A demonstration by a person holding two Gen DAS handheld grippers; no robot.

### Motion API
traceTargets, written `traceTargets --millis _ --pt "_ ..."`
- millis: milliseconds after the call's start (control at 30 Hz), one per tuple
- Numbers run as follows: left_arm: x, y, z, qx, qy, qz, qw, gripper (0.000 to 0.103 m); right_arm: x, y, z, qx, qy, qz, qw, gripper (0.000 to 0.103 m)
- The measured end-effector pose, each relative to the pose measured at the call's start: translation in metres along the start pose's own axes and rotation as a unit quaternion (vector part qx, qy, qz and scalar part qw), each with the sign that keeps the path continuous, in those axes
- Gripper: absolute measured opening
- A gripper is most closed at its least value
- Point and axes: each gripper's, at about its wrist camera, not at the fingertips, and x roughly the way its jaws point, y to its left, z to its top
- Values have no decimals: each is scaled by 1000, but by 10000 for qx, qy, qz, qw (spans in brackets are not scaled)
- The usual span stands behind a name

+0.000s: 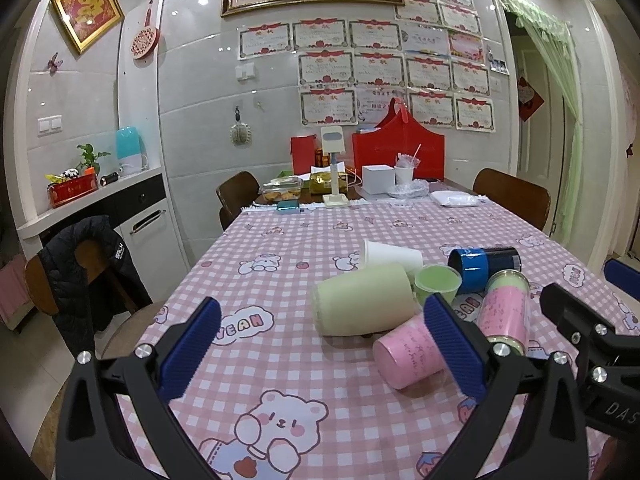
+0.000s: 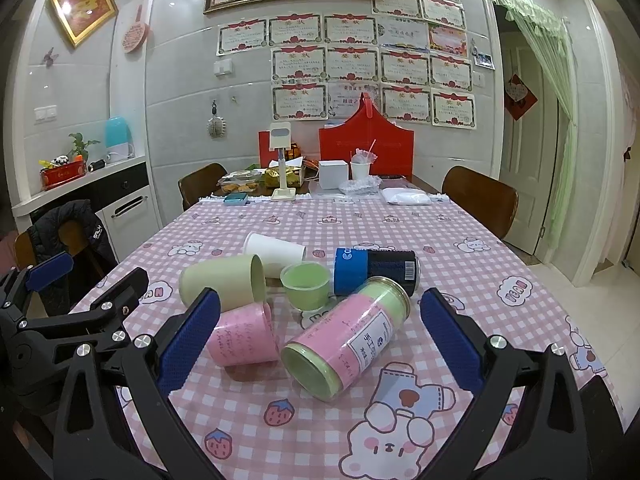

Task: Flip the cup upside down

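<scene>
both grippers, left [image 1: 322,354] and right [image 2: 320,344], are wide open and hold nothing, above cups [image 2: 244,334] lying on the table [image 2: 460,224]

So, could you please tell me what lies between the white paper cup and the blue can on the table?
In the right wrist view, the small green cup stands upright between the white paper cup and the blue can, slightly nearer the camera.
</scene>
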Motion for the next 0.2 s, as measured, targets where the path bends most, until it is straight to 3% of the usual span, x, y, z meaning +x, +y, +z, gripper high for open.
traceTargets --millis 200 --pt "5 0 -4 21 105 -33 9999 99 5 -1 -4 -2 86 19 10000 97"
